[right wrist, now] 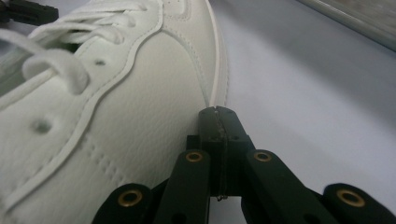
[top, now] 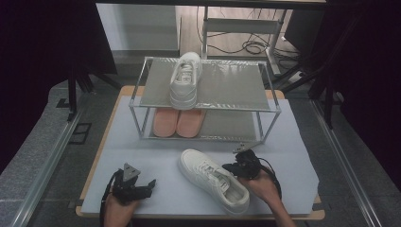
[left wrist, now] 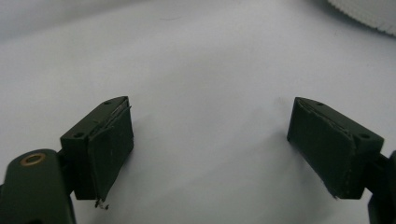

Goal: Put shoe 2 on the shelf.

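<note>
High view: lighting is uneven. The pale counter (top: 293,156) is evenly lit from above, while both sides of the frame fall into near black. The rack's top shelf (top: 227,87) carries a soft sheen and shades the level below. Detail is soft and low in resolution.

Left gripper view: diffuse light, slightly dim; faint shadows lie under the tongs (left wrist: 210,140) on the counter. Focus is soft throughout.

Right gripper view: the white shoe (right wrist: 116,116) is bright with readable grain and stitching; the far background at the upper right is blurred.
</note>
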`<state>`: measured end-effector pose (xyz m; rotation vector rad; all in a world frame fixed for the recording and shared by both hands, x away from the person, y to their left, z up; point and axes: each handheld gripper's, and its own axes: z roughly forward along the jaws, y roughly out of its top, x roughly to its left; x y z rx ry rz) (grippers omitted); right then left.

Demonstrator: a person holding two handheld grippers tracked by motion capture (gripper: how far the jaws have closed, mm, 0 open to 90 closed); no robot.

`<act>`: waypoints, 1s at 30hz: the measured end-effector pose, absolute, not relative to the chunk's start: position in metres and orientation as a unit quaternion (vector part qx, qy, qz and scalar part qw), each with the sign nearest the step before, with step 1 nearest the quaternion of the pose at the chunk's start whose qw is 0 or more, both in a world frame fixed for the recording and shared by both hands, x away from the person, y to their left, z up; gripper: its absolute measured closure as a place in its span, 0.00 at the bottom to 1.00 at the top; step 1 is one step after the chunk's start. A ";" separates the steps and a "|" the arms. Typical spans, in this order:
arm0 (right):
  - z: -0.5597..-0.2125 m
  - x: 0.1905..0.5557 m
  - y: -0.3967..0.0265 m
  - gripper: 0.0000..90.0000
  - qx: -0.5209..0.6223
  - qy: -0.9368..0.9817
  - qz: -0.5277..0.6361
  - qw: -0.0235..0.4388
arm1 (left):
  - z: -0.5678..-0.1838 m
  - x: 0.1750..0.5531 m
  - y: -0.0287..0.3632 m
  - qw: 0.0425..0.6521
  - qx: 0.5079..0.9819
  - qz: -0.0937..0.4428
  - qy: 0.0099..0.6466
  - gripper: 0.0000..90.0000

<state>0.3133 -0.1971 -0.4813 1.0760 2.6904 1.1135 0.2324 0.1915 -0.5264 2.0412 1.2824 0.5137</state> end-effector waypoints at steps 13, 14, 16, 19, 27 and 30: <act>-0.462 0.313 -0.220 0.88 0.357 0.865 0.350 0.032 | -0.526 0.232 0.191 0.332 0.781 0.197 0.491 0.16; -0.460 0.312 -0.223 0.87 0.357 0.866 0.349 0.032 | -0.526 0.232 0.191 0.332 0.781 0.197 0.491 0.16; -0.456 0.308 -0.229 0.84 0.358 0.866 0.347 0.035 | -0.526 0.232 0.191 0.332 0.781 0.197 0.491 0.16; -0.449 0.302 -0.236 0.81 0.357 0.867 0.345 0.034 | -0.527 0.232 0.191 0.332 0.781 0.197 0.491 0.16; -0.426 0.283 -0.240 0.75 0.341 0.877 0.337 0.031 | -0.527 0.232 0.191 0.333 0.781 0.198 0.491 0.16; -0.419 0.276 -0.238 0.74 0.332 0.884 0.328 0.031 | -0.527 0.232 0.191 0.333 0.780 0.197 0.492 0.16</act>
